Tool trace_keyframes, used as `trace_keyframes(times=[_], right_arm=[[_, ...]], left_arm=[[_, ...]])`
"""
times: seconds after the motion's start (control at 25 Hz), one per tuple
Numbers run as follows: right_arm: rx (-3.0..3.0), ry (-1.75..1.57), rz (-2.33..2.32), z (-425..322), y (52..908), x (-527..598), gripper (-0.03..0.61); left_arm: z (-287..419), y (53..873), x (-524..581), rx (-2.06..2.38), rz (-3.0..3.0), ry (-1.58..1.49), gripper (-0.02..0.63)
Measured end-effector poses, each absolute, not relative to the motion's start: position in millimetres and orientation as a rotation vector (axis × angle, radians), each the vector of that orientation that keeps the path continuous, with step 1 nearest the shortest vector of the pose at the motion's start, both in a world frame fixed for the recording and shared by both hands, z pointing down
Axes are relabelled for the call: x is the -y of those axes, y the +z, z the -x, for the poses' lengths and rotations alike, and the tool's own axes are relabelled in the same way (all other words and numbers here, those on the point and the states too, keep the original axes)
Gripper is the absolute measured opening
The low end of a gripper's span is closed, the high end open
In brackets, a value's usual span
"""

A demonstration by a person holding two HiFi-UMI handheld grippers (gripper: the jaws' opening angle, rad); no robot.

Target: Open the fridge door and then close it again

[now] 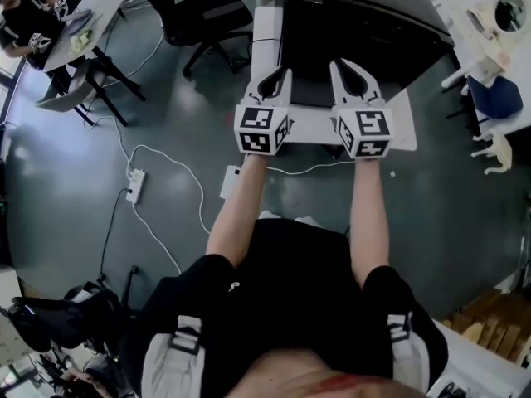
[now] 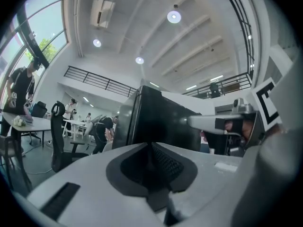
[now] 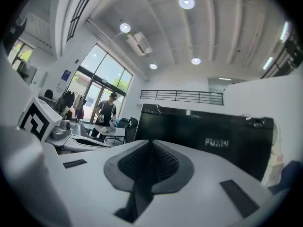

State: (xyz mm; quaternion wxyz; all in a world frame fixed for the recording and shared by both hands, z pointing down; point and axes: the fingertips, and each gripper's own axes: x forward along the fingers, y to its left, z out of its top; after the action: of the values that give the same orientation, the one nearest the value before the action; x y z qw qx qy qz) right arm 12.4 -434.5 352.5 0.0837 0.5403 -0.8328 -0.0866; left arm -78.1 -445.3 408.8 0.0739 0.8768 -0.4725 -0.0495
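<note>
The black fridge (image 1: 357, 23) stands right in front of me, seen from above in the head view, with its door closed as far as I can see. My left gripper (image 1: 274, 77) and right gripper (image 1: 347, 69) are held side by side, level, pointing at it and stopping short of it. Both are shut with nothing between the pads. In the left gripper view the shut left gripper (image 2: 151, 148) faces the fridge's (image 2: 161, 122) dark corner. In the right gripper view the shut right gripper (image 3: 151, 145) faces the fridge's (image 3: 213, 131) black front.
A black office chair (image 1: 195, 11) stands left of the fridge. A table (image 1: 91, 19) with a seated person is at far left. A power strip (image 1: 134, 185) and white cables lie on the grey floor. White furniture (image 1: 489, 23) stands at the right.
</note>
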Motion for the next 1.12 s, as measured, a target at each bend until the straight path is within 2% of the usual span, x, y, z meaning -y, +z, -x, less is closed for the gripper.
trace_keyframes(times=[0.16,0.28,0.44,0.76,1.12], right_arm=[[2.366,-0.499,-1.417,5.1,317.9,460.7,-0.002],[2.246,-0.646,-1.298,17.3,301.1,472.8,0.091],[2.097,-0.800,-1.223,22.0,283.1,488.8,0.109],[1.998,-0.827,-1.075,22.1,283.9,504.1,0.132],[1.921,-0.890,-0.950,24.8,292.4,501.9,0.089]], left_arm=[[71.7,404.1,476.0,1.353,-2.703,-0.125,0.092],[69.8,406.5,491.9,1.300,-2.755,-0.077,0.136],[63.4,409.3,509.9,1.237,-2.812,-0.037,0.180],[60.8,406.4,523.8,1.158,-2.849,-0.091,0.199],[60.3,407.4,521.4,1.087,-2.878,-0.058,0.199]])
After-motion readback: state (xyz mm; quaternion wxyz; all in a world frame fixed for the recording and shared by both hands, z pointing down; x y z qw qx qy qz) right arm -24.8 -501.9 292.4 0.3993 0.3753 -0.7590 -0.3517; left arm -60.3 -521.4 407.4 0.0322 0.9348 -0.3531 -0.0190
